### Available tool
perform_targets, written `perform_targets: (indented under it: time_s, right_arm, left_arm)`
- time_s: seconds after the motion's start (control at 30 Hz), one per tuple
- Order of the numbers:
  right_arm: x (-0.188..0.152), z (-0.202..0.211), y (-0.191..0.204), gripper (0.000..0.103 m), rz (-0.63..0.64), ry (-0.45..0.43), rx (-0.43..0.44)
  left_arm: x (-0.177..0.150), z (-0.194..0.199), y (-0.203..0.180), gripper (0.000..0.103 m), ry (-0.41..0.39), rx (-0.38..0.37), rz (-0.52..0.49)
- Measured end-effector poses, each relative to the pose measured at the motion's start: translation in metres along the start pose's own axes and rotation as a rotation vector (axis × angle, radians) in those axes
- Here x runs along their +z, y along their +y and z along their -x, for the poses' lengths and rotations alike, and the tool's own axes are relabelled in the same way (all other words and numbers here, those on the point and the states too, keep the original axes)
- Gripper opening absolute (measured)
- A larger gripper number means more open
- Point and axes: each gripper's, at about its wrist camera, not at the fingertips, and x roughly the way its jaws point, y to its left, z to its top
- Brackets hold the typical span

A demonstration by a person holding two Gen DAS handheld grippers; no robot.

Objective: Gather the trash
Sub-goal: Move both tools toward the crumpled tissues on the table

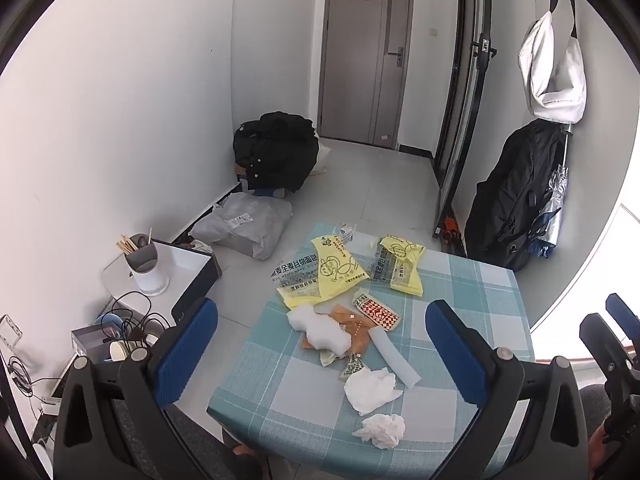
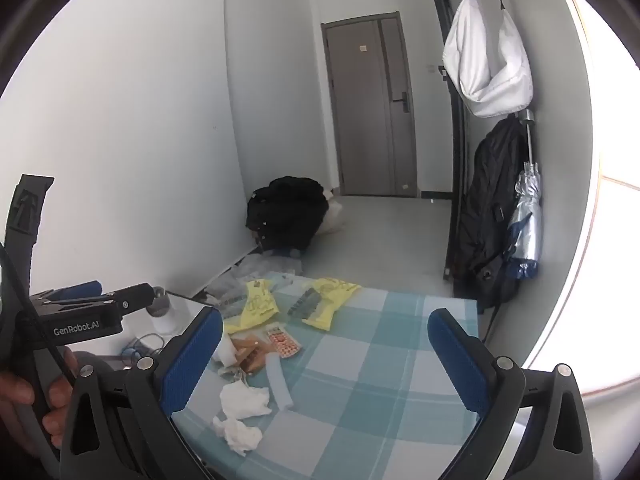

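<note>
- Two black grippers with blue ribbed pads are in your hands: the left gripper [image 1: 322,354] and the right gripper [image 2: 326,358] both hover above the table with jaws spread wide and nothing between them.
- Your left hand [image 2: 38,394] shows at the left edge of the right wrist view, wrapped around the left gripper's handle.
- Trash lies scattered on the small table covered with a teal-and-white checked cloth [image 1: 472,300].
- Nearest you, on the near left part of the cloth, sit two crumpled white paper tissues [image 1: 374,390], one just behind the other.
- Beyond them lie a white foam sheet scrap [image 1: 318,330] resting on a flat brown paper wrapper [image 1: 354,326], a translucent white plastic strip [image 1: 394,358] and a red-and-white checked snack packet [image 1: 376,308].
- At the far side of the cloth lie two yellow plastic bread wrappers with printed lettering [image 1: 320,272], side by side, with a small crumpled clear wrapper [image 1: 347,234] at the far edge.
- Left of the table, a grey-and-white utensil holder with chopsticks [image 1: 144,264] stands on a white box.
- On the floor beyond, a black bundle of clothing [image 1: 276,150] sits against the wall, a grey plastic parcel [image 1: 244,226] in front of it.
- On the right wall hang a white fabric bag [image 1: 554,68], a black backpack [image 1: 512,196] and a folded silver umbrella [image 1: 554,208].
</note>
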Motion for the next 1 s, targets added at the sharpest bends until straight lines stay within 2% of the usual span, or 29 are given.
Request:
perform_targets:
  time_s: [0.13,1.0]
  right_arm:
    - [0.0001,-0.0014,-0.0003,0.103,0.0,0.02,0.002]
    - [0.0017,0.0032,-0.0018,0.103,-0.013,0.018,-0.011]
  left_arm:
    - [-0.0003,0.0008,0.0018,0.102,0.001,0.002,0.006]
    - [-0.0025,0.0018,-0.001,0.102,-0.023,-0.017,0.011]
